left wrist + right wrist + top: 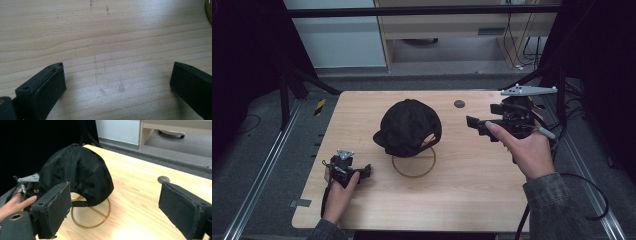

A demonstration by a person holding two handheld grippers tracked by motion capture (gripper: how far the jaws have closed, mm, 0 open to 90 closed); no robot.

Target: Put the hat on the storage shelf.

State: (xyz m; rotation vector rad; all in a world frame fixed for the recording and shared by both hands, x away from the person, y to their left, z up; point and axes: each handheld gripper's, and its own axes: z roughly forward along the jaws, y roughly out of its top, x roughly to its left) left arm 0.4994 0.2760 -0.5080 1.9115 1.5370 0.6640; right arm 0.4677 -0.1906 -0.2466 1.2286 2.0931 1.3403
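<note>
- A black cap (408,126) is sitting around the middle of the wooden table (472,190), perched on a thin brass-coloured wire stand (414,166) whose ring base is lying flat on the wood. From the high view the cap is hanging over the far part of that ring, with the near part of the ring poking out in front.
- The left gripper (365,171) is resting low near the table's near-left corner, held in the person's left hand (339,192). It's sitting just left of the stand, not touching it or the cap.
- In the left gripper view its jaws are standing wide apart with nothing but bare wood grain between them, so it's open and empty. A sliver of the stand's ring (209,10) is peeking in at the top right edge.
- The right gripper (477,125) is hovering on the right side of the table, up off the surface, pointing toward the cap but staying apart from it.
- The right gripper view is showing both pads spread wide, gripping nothing, with the cap (77,173) and stand (90,213) sitting beyond the gap.
- A small dark round disc (459,104) is lying on the table behind the cap, toward the far right.
</note>
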